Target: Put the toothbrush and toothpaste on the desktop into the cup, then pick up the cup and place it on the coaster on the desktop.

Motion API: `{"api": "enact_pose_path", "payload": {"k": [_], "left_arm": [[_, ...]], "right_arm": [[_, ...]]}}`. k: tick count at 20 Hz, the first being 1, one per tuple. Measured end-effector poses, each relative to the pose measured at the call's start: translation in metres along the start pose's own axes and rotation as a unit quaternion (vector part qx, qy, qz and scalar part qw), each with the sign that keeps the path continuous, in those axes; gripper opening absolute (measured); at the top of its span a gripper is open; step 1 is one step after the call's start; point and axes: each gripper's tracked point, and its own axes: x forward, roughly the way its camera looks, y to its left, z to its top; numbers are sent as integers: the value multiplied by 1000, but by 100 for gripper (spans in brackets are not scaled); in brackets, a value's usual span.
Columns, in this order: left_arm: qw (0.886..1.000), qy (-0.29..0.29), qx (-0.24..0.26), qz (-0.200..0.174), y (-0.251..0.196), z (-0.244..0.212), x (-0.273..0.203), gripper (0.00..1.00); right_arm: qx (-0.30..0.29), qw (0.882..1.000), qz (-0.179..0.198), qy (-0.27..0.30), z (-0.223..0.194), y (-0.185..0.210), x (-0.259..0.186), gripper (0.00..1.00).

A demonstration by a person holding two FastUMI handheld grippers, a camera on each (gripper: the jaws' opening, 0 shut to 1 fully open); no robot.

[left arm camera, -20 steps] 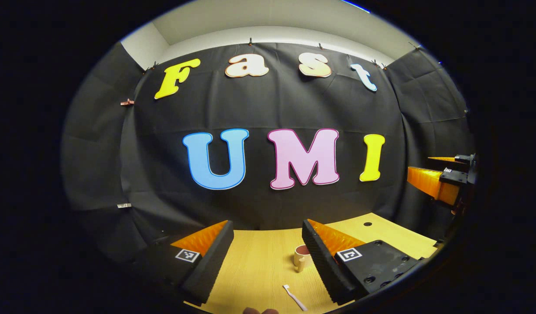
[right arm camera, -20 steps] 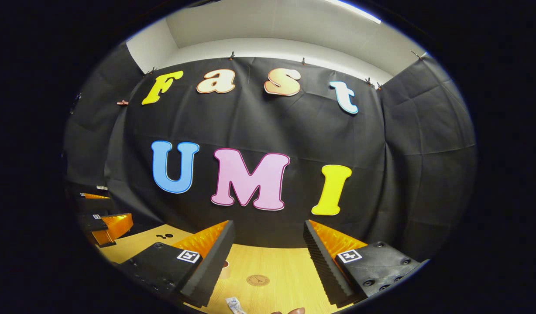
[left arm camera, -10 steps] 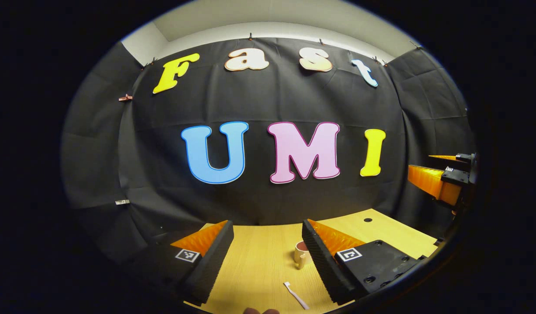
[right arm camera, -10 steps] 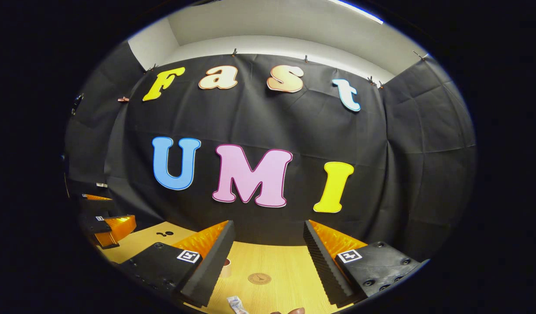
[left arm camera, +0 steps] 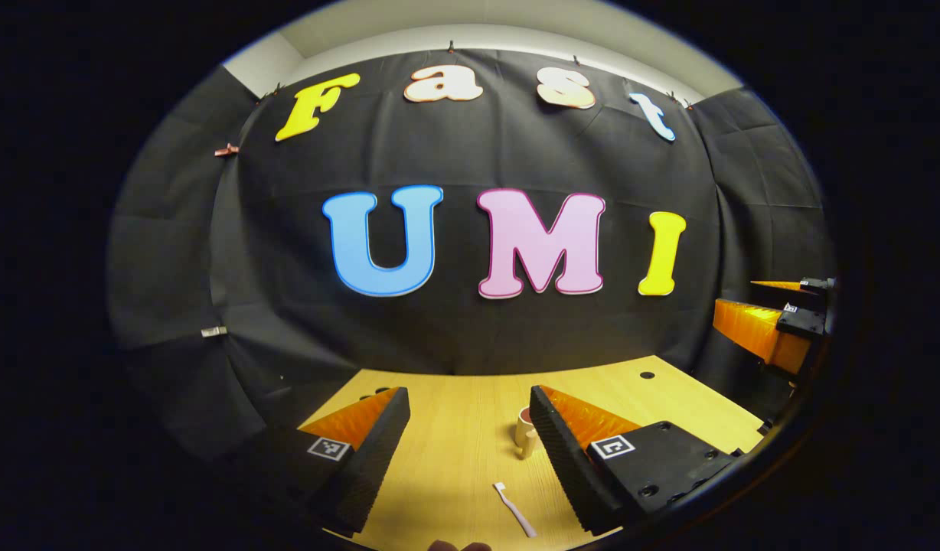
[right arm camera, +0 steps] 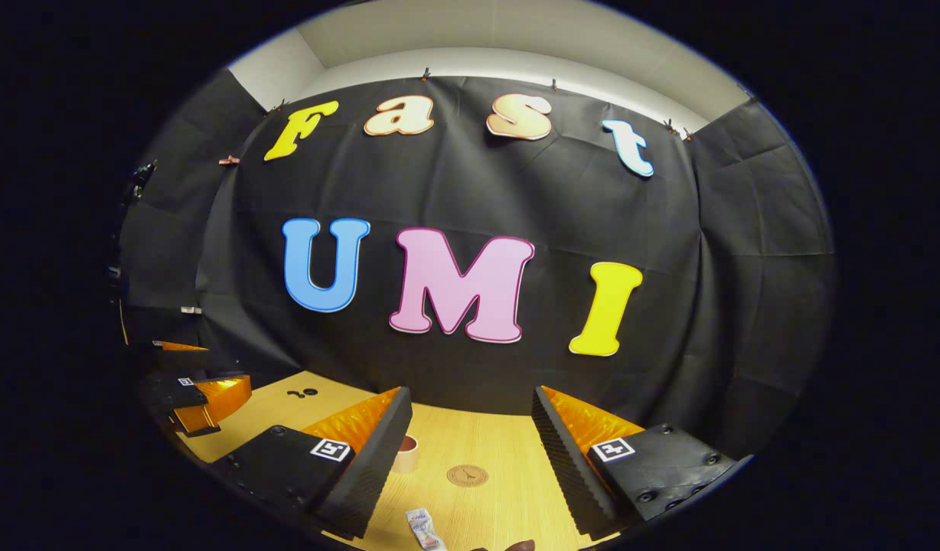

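In the left gripper view a small beige cup (left arm camera: pixel 524 431) with a dark inside stands on the wooden desktop (left arm camera: pixel 455 436), partly behind my right finger. A white toothbrush (left arm camera: pixel 513 508) lies flat nearer to me. My left gripper (left arm camera: pixel 470 444) is open above the desk, nothing between its fingers. In the right gripper view the cup (right arm camera: pixel 408 453) peeks out beside my left finger, a round brown coaster (right arm camera: pixel 467 475) lies in the middle, and a white toothpaste tube (right arm camera: pixel 424 529) lies at the bottom edge. My right gripper (right arm camera: pixel 470 448) is open and empty.
The other gripper (left arm camera: pixel 768 329) hangs at the right edge of the left gripper view, and its counterpart (right arm camera: pixel 194 390) at the left edge of the right gripper view. Small dark holes (right arm camera: pixel 301 393) mark the desktop's far side. Black cloth walls close in behind the desk.
Both views have tipped downward: more of the desktop shows, and the cup, toothbrush, coaster and toothpaste sit higher in the frame. Both grippers stay open.
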Motion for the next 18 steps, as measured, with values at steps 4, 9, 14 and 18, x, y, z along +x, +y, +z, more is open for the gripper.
{"api": "enact_pose_path", "payload": {"k": [4,9,14,18], "left_arm": [[999,48,-12,4,-11,-42,8,98],[990,135,-44,16,-27,-113,23,98],[980,188,-48,36,-30,-166,33,99],[973,218,-53,52,-20,-194,39,99]], "right_arm": [[-12,998,25,58,-46,11,11,97],[-24,987,67,142,-122,30,23,96],[-41,966,95,236,-207,49,22,95],[-63,942,103,312,-262,57,10,93]]}}
